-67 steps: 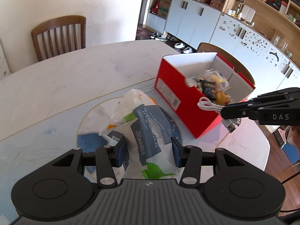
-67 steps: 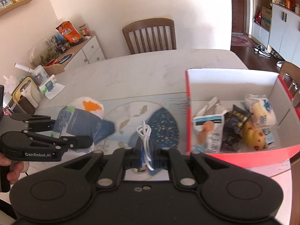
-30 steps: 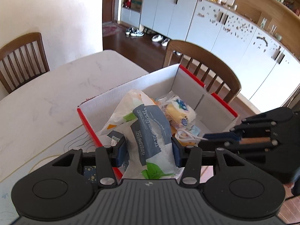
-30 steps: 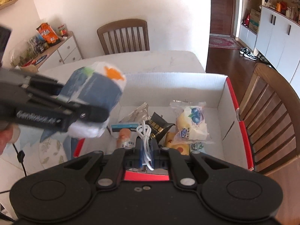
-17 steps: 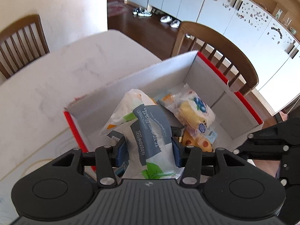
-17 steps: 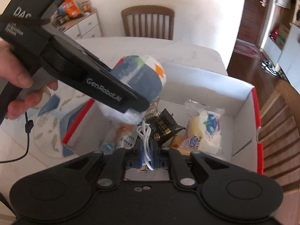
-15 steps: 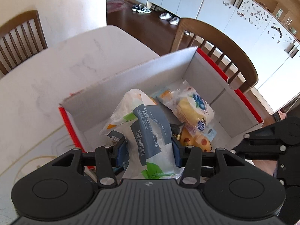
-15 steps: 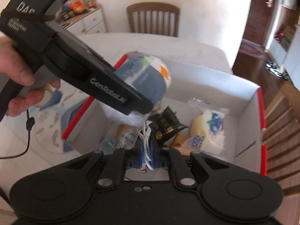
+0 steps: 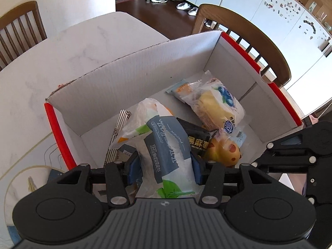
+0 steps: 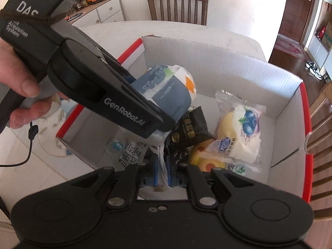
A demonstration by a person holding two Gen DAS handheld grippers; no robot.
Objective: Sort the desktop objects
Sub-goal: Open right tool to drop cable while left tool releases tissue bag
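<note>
Two handheld grippers hang over an open red cardboard box (image 9: 54,124) with white inside walls, standing on a pale marble table (image 9: 87,39). The left gripper (image 9: 165,167) points steeply down into the box with a tissue pack (image 9: 166,145) in blue and white wrapping between its blue pads (image 9: 132,169); the pads press the pack on both sides while the jaws are opening. In the right wrist view the same pack (image 10: 166,87) sits above the box's left half, with a person's hand (image 10: 18,81) wrapped around the left gripper's handle at the far left.

The right gripper (image 10: 162,169) points down at the near edge of the box, its jaws narrowly apart and opening, with a coiled white cable (image 10: 161,161) between the blue pads (image 10: 154,169). Whether the pads touch the cable cannot be told.

Inside the box lie a black snack packet (image 9: 197,138) near the middle, a clear-wrapped blueberry bread (image 9: 217,108) toward the far right, a yellow toy (image 9: 225,151) with a red cheek at the near right, and a white packet with black print (image 10: 129,154) at the near left.

A patterned blue mat (image 10: 51,124) lies on the table left of the box. Wooden chairs (image 10: 177,6) stand at the far side of the table and behind the box's right wall.
</note>
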